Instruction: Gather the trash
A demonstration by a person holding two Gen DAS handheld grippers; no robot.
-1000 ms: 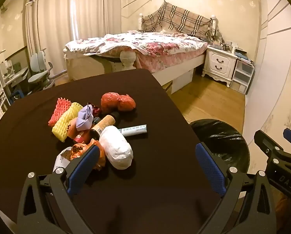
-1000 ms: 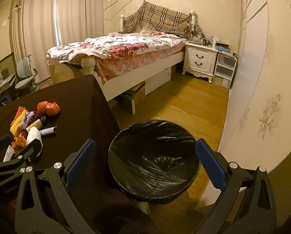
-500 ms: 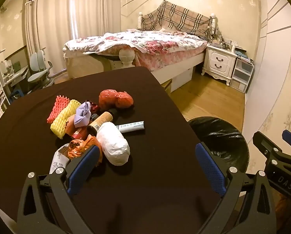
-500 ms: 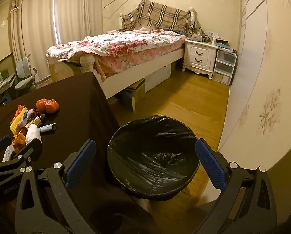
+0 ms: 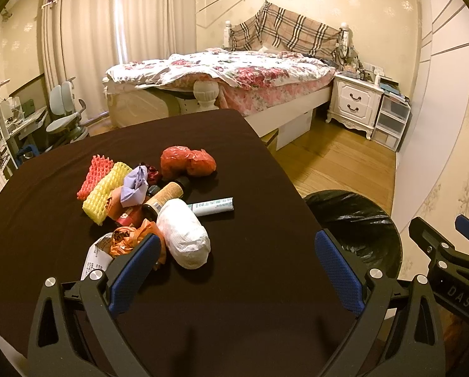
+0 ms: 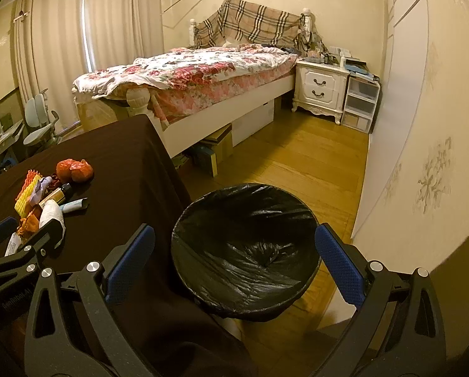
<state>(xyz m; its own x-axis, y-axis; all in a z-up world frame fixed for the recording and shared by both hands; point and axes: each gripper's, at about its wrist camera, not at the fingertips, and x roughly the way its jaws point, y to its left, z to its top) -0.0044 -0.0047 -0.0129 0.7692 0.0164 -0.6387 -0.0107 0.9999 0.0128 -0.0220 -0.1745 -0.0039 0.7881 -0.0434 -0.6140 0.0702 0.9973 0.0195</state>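
Note:
A heap of trash lies on the dark brown tablecloth (image 5: 61,226): a white wad (image 5: 184,235), a red crumpled bag (image 5: 187,161), a pale tube (image 5: 214,205), yellow foam netting (image 5: 105,191), pink foam netting (image 5: 94,172), a purple wrapper (image 5: 135,185), a bottle (image 5: 167,193), an orange wrapper (image 5: 134,240) and a paper slip (image 5: 94,259). My left gripper (image 5: 234,251) hovers open just short of the heap, its left finger beside the orange wrapper. My right gripper (image 6: 234,245) is open above the black-lined bin (image 6: 247,251) and holds nothing.
The bin (image 5: 357,220) stands on the wooden floor off the table's right edge. A bed (image 6: 187,78), a white nightstand (image 6: 321,89) and plastic drawers (image 6: 358,103) fill the far side. A desk chair (image 5: 66,116) stands far left. A wall (image 6: 407,157) is close on the right.
Almost nothing: both grippers stay open and nearly still. The right wrist view drifts slightly, so the bin sits a little higher in it.

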